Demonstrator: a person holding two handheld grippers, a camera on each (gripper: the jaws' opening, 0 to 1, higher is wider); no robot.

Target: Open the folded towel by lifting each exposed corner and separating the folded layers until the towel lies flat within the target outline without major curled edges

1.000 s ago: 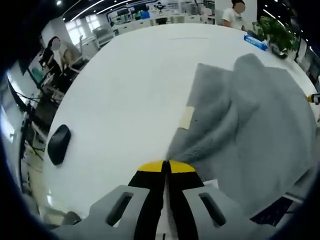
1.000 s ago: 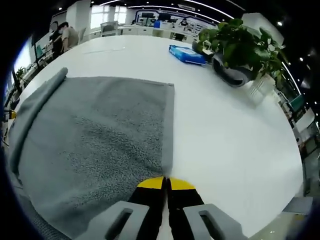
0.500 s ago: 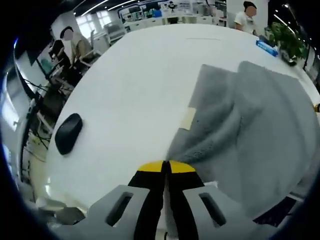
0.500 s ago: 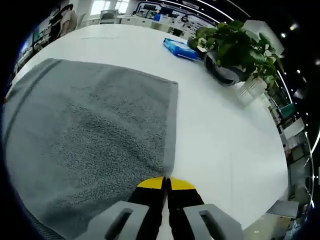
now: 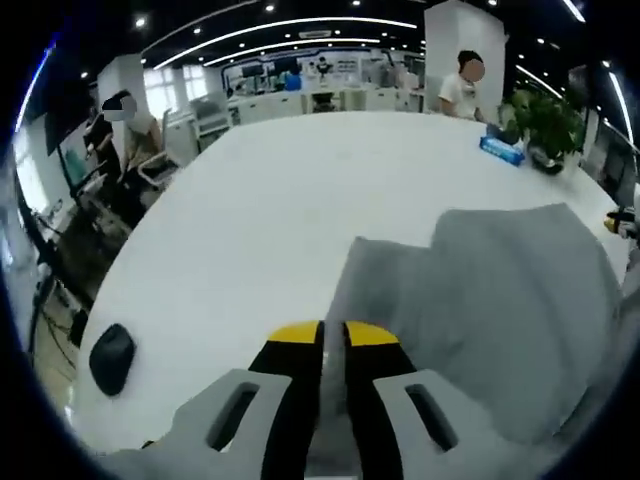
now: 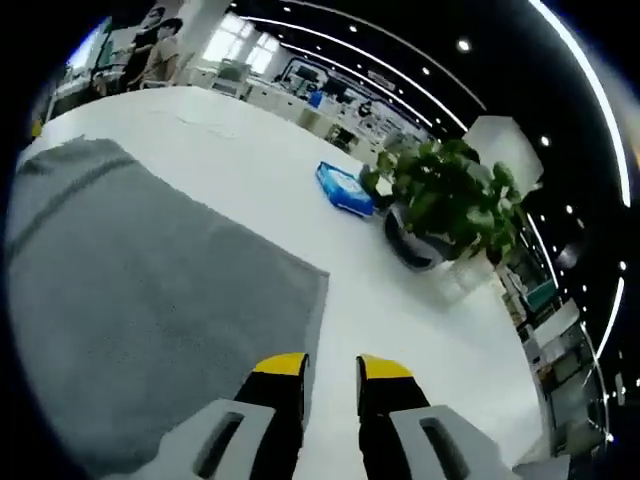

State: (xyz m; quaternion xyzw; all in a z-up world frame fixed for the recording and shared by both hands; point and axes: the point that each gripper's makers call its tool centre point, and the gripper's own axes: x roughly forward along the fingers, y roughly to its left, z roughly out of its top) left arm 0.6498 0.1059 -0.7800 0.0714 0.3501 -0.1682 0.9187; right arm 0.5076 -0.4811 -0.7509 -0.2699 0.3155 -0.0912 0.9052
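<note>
Centrally, left gripper (image 5: 333, 335) pinches a towel (image 5: 500, 290) edge between nearly closed jaws; right gripper (image 6: 330, 365), jaws parted and empty, hovers over towel spread on table (image 6: 400, 300).

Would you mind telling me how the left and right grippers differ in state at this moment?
The left gripper is shut on a corner of the grey towel, cloth pinched between its jaws; the right gripper is open, with a gap between its jaws and nothing held. The towel runs up into the left gripper, while it lies beside the right gripper. Both have yellow-tipped black jaws over the white table.
</note>
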